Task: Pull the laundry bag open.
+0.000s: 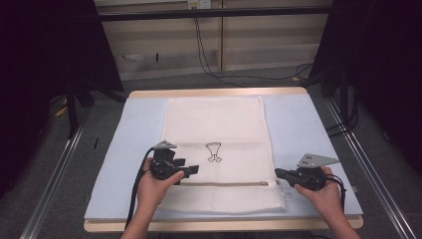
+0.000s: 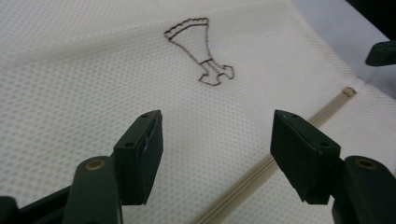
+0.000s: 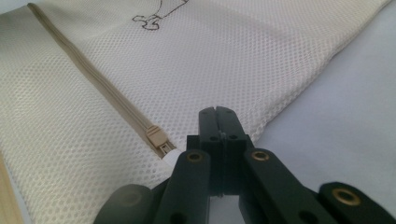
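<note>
A cream mesh laundry bag (image 1: 214, 149) lies flat down the middle of the pale blue padded table top (image 1: 303, 129), with open strips of blue surface on either side. Nothing stands upright on it. A beige zipper (image 3: 93, 84) forms a low ridge across the bag's near end.

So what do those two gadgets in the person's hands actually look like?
Both are black handheld tools. The left gripper and the right gripper each have two blocky black jaws on arms with brass-coloured rivets, a grey three-cornered plate on top and a trailing black cable. The forearms are bare, without sleeves.
</note>
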The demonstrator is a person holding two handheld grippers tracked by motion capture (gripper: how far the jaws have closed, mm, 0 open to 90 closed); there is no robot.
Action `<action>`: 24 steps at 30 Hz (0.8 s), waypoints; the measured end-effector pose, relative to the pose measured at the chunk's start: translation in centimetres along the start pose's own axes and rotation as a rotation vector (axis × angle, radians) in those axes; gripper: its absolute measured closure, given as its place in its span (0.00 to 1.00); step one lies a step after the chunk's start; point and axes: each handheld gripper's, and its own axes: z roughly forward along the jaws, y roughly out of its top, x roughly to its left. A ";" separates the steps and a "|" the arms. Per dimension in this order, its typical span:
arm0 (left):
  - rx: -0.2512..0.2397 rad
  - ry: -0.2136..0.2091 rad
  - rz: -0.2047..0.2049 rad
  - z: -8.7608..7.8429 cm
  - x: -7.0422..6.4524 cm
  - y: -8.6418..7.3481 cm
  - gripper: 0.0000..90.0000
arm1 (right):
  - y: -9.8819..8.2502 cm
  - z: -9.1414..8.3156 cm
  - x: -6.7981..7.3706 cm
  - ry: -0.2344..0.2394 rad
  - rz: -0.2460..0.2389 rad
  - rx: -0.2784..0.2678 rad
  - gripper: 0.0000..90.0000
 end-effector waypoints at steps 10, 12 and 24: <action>0.044 -0.087 -0.054 2.4 -2.1 0.8 0.47 | -0.3 0.5 0.6 0.010 -0.017 0.028 1.00; 0.044 -0.105 -0.060 2.9 -2.5 0.9 0.49 | -0.3 0.5 0.6 0.007 -0.017 0.029 1.00; 0.077 -0.167 -0.075 5.8 -4.8 1.4 0.54 | -0.7 0.3 0.6 -0.004 -0.018 0.030 1.00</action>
